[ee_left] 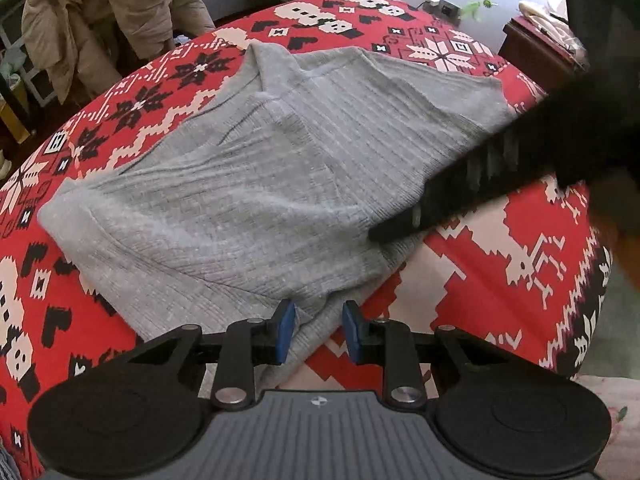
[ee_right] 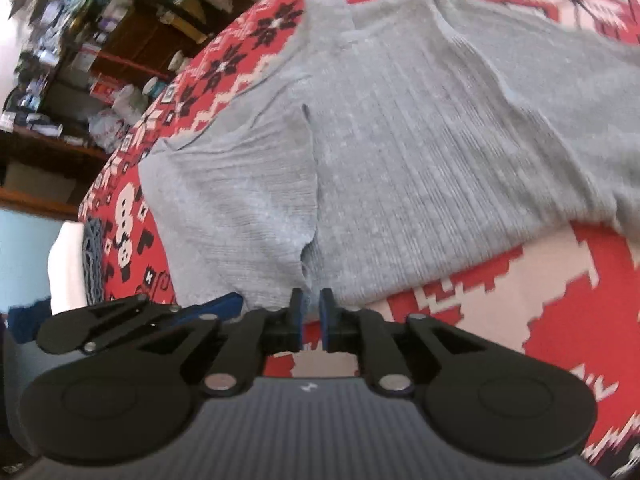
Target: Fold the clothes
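A red, white and black patterned blanket point(ee_left: 500, 280) covers the surface, with a beige coat point(ee_left: 108, 20) draped behind it and cluttered shelves point(ee_right: 60, 60) off to one side. A grey ribbed sweater point(ee_left: 260, 168) lies spread across the blanket. The left tool point(ee_left: 319, 330) straddles the sweater's near edge with its blue pads apart on either side of the cloth, not pressing it, while the right tool point(ee_right: 311, 318) has its pads nearly together at the near hem; I cannot tell whether they pinch the fabric.
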### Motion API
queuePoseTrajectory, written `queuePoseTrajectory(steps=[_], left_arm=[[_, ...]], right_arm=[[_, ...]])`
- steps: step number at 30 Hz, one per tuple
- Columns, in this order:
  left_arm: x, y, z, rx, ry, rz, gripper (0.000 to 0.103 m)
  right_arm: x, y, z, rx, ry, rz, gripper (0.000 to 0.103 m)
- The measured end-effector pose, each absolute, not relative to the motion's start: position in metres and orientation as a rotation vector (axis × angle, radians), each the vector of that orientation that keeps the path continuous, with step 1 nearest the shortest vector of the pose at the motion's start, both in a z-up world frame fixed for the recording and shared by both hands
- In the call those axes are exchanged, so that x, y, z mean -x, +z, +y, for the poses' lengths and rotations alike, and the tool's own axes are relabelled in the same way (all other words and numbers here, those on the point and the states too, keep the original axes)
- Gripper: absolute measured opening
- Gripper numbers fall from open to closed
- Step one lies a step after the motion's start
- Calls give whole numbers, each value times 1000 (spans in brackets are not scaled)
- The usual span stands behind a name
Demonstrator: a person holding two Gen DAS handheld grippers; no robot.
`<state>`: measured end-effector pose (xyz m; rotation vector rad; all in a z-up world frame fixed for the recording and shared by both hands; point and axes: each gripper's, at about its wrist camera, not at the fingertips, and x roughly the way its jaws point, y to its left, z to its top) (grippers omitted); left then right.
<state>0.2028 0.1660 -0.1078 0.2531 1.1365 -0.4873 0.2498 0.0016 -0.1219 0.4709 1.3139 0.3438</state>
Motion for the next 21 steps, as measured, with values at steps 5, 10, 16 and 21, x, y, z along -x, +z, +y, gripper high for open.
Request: queuePoseTrajectory(steps=[5,10,16,21], left_arm=[[-205,-102,175,-172,-454,1150,25],[-213,-91,198,13,-359,1149,25],[-220,-113,215,72,-294,1231,21],[-221,-112,221,87,-313,1236,20]], right_arm=[[-284,-93,2,-328,334,1151,32],[-330,-102,27,-162,386,1108,32],[-341,-111,40,-52,392,1106,0],[-344,-113,39,-27,330,1082,1]])
